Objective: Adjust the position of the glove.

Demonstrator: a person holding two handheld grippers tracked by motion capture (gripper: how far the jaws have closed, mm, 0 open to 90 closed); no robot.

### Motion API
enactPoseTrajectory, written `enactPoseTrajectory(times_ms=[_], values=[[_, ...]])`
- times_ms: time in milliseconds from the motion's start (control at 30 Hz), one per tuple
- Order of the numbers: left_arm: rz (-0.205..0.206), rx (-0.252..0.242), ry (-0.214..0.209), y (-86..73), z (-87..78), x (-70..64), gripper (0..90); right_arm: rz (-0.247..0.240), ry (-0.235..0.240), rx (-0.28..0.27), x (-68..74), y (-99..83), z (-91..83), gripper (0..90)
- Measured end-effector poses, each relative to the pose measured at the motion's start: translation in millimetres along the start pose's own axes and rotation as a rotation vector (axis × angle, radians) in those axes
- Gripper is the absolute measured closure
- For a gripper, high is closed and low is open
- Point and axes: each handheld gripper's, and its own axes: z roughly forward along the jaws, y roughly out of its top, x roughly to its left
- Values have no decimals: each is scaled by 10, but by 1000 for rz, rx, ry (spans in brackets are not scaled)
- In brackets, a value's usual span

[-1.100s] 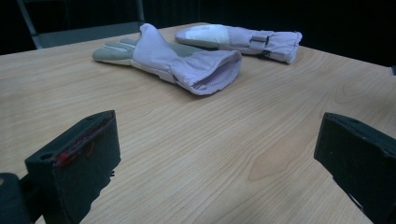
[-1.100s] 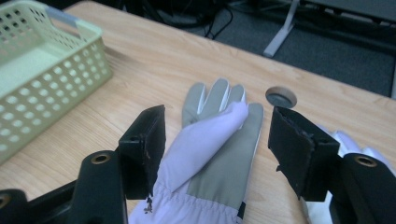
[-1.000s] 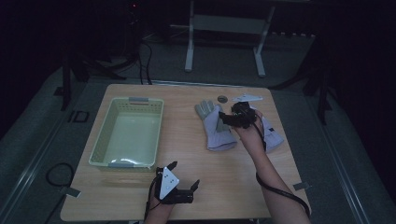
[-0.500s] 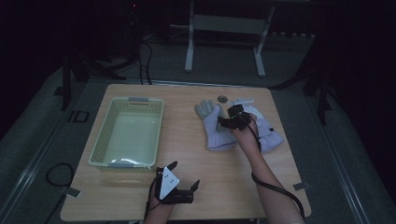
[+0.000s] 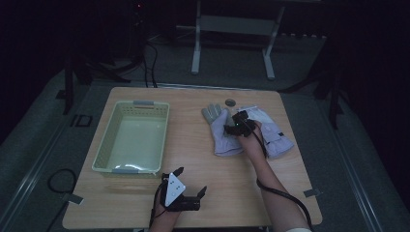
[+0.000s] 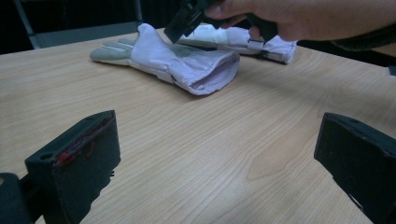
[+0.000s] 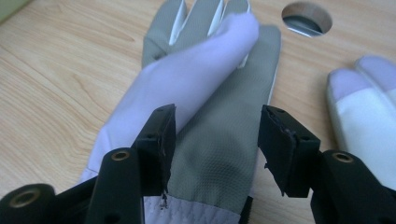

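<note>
The right gripper [image 5: 238, 122] hangs just over the near glove [image 5: 221, 133] on the table [image 5: 193, 145] — its jaws spread apart with the glove's palm between them — while the left gripper [image 5: 186, 188] rests wide open, well apart, holding nothing.

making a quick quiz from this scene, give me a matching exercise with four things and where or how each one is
Things:
1. basket
2. left gripper
3. right gripper
4. round hole

Places or states:
A. jaws open over the palm of the nearer glove
B. in the tabletop just beyond the gloves
C. left part of the table, pale green
D. near the table's front edge, jaws wide open, holding nothing

Pairs: 1-C, 2-D, 3-A, 4-B
</note>
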Motion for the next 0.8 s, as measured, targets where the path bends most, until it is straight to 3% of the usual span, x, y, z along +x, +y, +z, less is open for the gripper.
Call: enactPoseTrajectory(times_ms=[33,100,300,533,667,800], values=[[-2,0,-1,-1,-1,2,5,18,11,6,4,-38,44,466],[-4,-1,-2,-1,-2,6,4,2,0,17,16,-71,87,467],[1,-1,1,-1,-1,-2,5,18,-9,35,23,-153,189,464],[1,0,1,0,0,-1,4,1,-6,28,45,-193,195,496],[-1,1,2,0,-1,0,4,35,14,6,22,-226,185,646],[-2,3,4,1,0,1,5,71,0,-4,69,-220,153,826]])
